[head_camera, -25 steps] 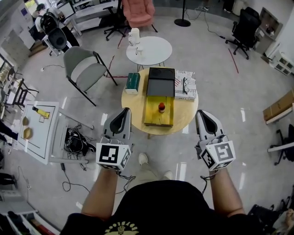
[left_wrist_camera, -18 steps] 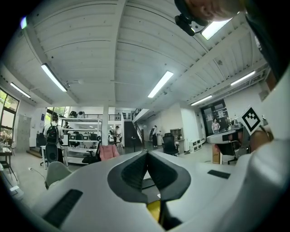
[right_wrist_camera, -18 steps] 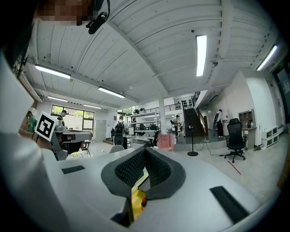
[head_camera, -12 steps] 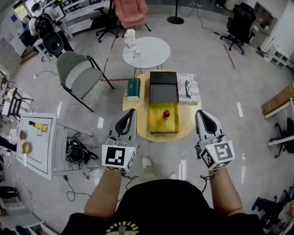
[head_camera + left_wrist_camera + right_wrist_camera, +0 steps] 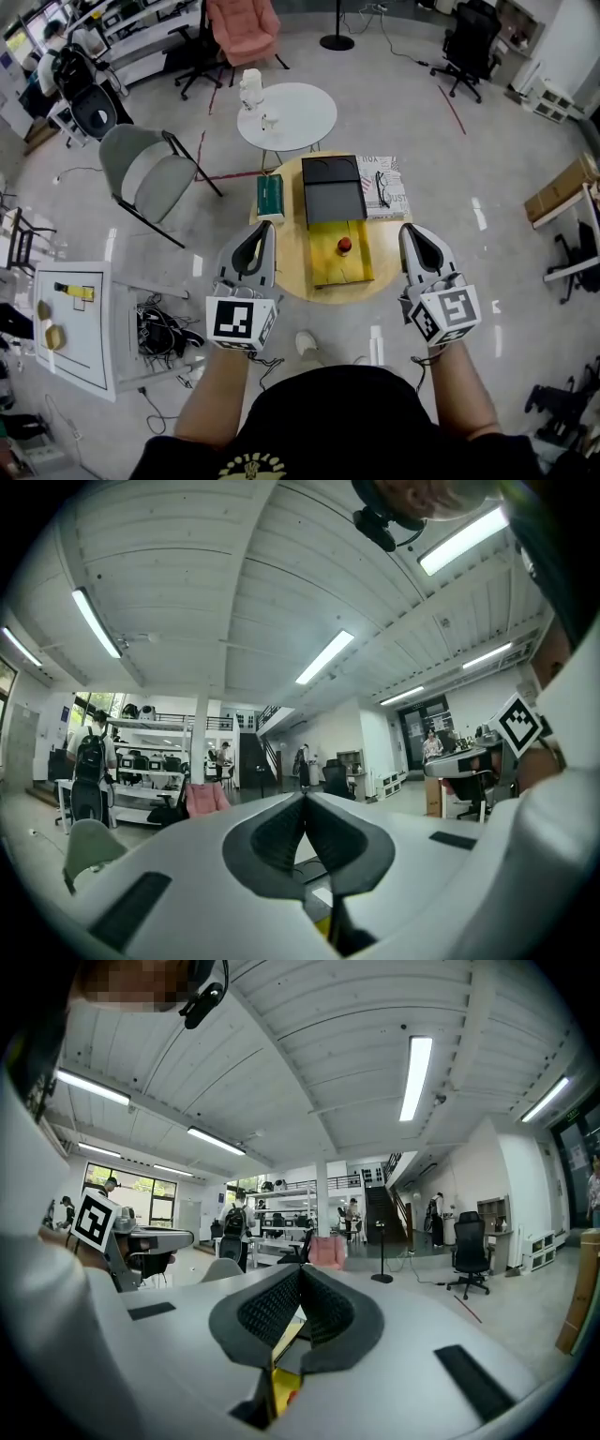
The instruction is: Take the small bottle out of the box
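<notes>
In the head view a yellow open box (image 5: 342, 270) lies on a round wooden table (image 5: 286, 258), with its black lid (image 5: 332, 187) folded back behind it. A small bottle with a red cap (image 5: 344, 246) stands inside the box. My left gripper (image 5: 264, 228) hangs to the left of the box, above the table's near-left edge, shut and empty. My right gripper (image 5: 405, 230) is held to the right of the box, past the table's edge, also shut with nothing in it. Both gripper views look level across the room over closed jaws.
A green box (image 5: 270, 196) lies left of the lid and a printed white box with glasses on it (image 5: 384, 187) to its right. A white round table (image 5: 286, 115) stands behind, a grey chair (image 5: 145, 173) at the left, a white board stand (image 5: 70, 319) nearer left.
The head view has shifted, so the table and box sit slightly lower and to the right. Both grippers keep their places beside the box and stay shut.
</notes>
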`<action>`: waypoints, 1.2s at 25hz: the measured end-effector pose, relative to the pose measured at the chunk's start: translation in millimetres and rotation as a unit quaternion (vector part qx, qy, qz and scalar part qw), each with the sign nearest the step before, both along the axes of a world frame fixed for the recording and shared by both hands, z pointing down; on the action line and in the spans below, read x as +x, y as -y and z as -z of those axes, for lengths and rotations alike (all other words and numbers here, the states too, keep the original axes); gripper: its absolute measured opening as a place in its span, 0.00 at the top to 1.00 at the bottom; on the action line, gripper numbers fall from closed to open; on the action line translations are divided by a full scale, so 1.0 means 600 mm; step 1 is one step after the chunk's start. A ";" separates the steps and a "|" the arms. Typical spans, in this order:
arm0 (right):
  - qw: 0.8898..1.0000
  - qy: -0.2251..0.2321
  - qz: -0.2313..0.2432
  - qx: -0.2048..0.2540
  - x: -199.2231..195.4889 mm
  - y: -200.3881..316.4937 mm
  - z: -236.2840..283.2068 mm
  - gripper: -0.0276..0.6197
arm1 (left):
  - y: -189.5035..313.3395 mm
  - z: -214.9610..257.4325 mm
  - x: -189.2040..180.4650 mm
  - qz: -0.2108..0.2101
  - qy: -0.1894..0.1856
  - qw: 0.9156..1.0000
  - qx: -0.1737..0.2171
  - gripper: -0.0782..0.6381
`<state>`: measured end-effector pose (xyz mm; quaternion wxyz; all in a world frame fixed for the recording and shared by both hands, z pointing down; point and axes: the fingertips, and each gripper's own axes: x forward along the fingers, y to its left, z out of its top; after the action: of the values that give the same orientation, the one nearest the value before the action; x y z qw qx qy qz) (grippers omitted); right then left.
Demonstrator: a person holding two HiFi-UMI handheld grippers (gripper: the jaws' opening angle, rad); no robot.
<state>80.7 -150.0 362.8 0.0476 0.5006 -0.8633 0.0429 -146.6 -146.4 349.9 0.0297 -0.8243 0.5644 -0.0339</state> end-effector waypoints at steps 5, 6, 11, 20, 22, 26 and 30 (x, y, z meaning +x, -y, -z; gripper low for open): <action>1.000 -0.005 -0.023 0.006 -0.017 0.008 0.012 0.94 | 0.021 0.001 -0.013 -0.026 -0.003 1.000 0.003 0.87; 1.000 -0.007 -0.025 0.008 -0.020 0.009 0.014 0.94 | 0.024 0.001 -0.016 -0.031 -0.003 1.000 0.003 0.87; 0.999 -0.019 -0.040 0.007 -0.033 0.009 0.016 0.94 | 0.036 -0.004 -0.031 -0.045 -0.009 0.999 0.002 0.87; 0.999 -0.039 -0.030 0.001 -0.046 0.003 0.005 0.94 | 0.050 -0.007 -0.042 -0.053 -0.017 0.998 -0.001 0.87; 0.999 -0.041 -0.028 -0.002 -0.046 0.003 0.001 0.94 | 0.054 -0.007 -0.040 -0.053 -0.019 0.998 0.000 0.87; 0.999 -0.041 -0.015 0.000 -0.044 0.015 -0.012 0.94 | 0.065 -0.011 -0.039 -0.048 -0.021 0.999 -0.002 0.87; 0.999 -0.042 -0.008 -0.004 -0.046 0.033 -0.022 0.94 | 0.081 -0.013 -0.041 -0.039 -0.027 0.999 -0.005 0.87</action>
<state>53.0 -170.0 376.1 0.0855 0.5090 -0.8561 0.0260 -171.0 -195.3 357.9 0.0118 -0.8463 0.5324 -0.0135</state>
